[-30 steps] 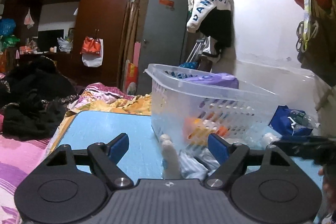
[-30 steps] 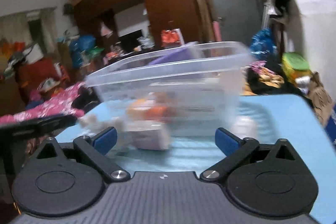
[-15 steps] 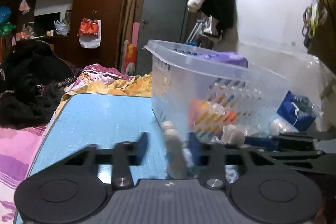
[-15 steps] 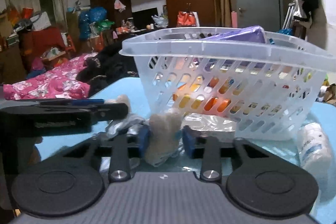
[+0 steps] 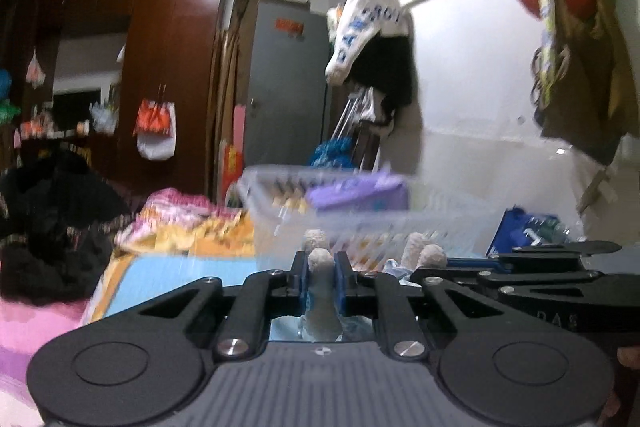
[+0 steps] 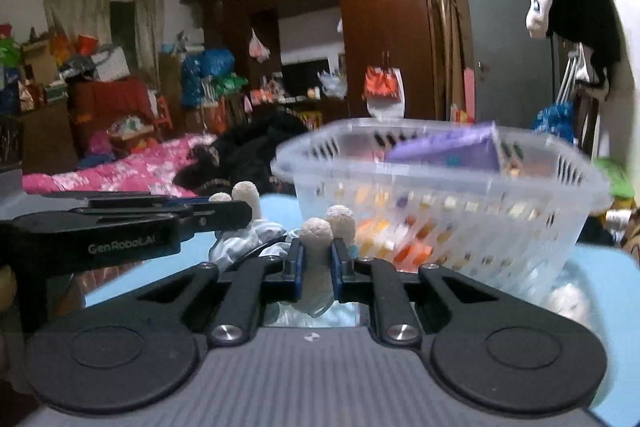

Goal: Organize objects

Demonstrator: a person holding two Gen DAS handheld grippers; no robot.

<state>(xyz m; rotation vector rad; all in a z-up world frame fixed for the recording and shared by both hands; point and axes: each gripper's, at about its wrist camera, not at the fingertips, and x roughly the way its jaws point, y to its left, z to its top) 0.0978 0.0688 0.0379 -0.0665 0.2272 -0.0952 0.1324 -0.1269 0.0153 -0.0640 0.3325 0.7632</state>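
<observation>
A clear plastic basket (image 6: 460, 227) holding a purple packet (image 6: 448, 149) and several small orange and yellow items stands on the light blue table (image 6: 600, 287); it also shows in the left wrist view (image 5: 360, 223). My left gripper (image 5: 320, 277) is shut on a pale cream plush piece (image 5: 320, 263), lifted above the table. My right gripper (image 6: 316, 261) is shut on a similar pale plush piece (image 6: 316, 233). The two pieces seem joined by crumpled clear wrapping (image 6: 244, 237). The left gripper's arm (image 6: 132, 223) shows to the left in the right wrist view.
A pink floral bed (image 6: 120, 175) with black clothes (image 6: 256, 151) lies to the left. A brown wardrobe (image 6: 380, 19) and grey door (image 5: 284, 83) stand behind. A blue bag (image 5: 528, 231) sits right of the basket, by the white wall.
Both grippers went from wide open to shut on the plush pieces. Both have since lifted, so the basket now sits lower in the views.
</observation>
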